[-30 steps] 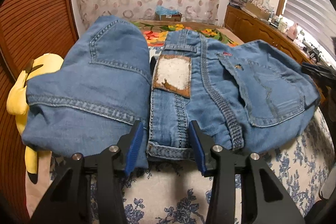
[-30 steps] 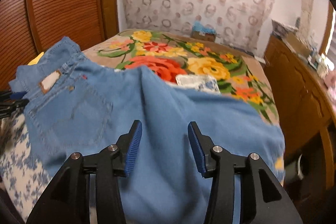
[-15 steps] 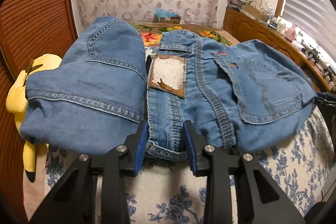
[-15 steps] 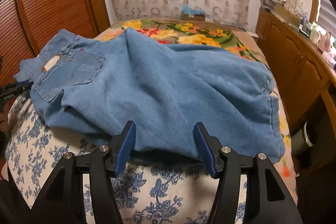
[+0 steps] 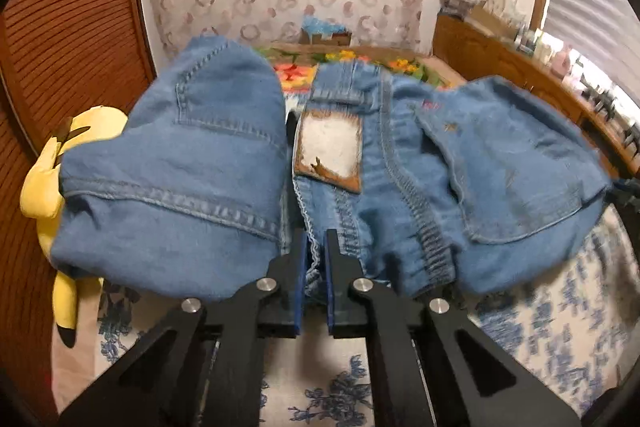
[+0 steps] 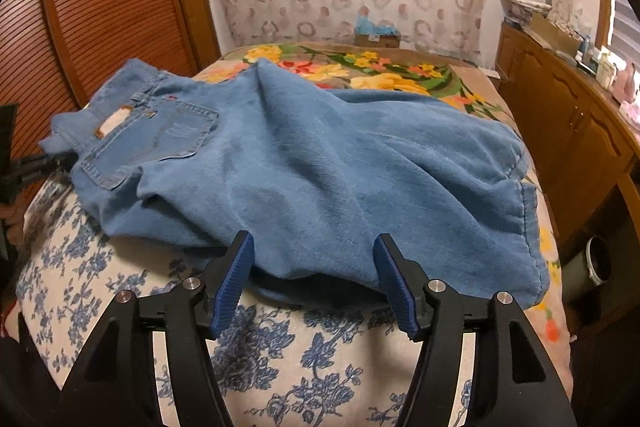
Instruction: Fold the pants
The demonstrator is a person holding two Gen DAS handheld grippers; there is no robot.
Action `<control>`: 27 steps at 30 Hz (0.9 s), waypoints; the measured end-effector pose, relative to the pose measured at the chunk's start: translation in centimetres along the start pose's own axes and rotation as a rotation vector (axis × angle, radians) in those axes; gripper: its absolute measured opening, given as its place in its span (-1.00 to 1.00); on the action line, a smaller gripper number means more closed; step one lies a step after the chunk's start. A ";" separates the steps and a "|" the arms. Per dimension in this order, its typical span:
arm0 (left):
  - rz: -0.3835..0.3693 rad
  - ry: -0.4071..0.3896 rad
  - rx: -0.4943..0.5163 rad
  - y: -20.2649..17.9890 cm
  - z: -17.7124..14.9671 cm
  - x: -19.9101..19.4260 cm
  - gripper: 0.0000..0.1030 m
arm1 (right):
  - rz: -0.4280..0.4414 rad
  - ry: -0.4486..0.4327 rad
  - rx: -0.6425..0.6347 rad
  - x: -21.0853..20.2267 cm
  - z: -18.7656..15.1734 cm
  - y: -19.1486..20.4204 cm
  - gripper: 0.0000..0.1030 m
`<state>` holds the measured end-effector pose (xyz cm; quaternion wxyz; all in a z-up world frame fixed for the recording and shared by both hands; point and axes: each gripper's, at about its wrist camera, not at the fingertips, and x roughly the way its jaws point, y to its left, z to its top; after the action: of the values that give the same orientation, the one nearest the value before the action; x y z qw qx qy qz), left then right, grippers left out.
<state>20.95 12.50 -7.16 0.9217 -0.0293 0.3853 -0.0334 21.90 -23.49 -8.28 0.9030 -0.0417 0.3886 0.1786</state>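
Left wrist view: we note the left gripper (image 5: 317, 251) has just closed on the jeans (image 5: 400, 187) waistband (image 5: 314, 269) at the bed (image 6: 120, 267) near edge, readying the fold, while the right gripper (image 6: 314, 277) stays wide.

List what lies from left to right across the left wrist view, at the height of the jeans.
Yellow plush toy → folded-over jeans leg → leather waistband patch → back pocket → wooden dresser.

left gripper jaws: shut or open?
Shut: left gripper jaws pinch the waistband edge of the blue denim pants.
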 end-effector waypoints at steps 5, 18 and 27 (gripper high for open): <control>0.000 -0.065 0.032 -0.5 1.2 -3.1 -0.99 | 0.008 0.003 -0.031 0.0 -0.4 0.7 0.28; 0.089 -0.283 -0.018 2.6 2.4 -13.4 -1.00 | 0.001 -0.051 -0.018 -1.9 0.2 0.3 0.28; 0.121 -0.174 -0.047 6.2 -0.6 -13.0 -0.99 | -0.010 -0.084 0.013 -4.0 -0.1 -0.3 0.28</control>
<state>11.66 19.73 1.09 0.9511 -0.0305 0.3055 0.0341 19.37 -24.92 -5.45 0.9197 -0.0301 0.3511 0.1733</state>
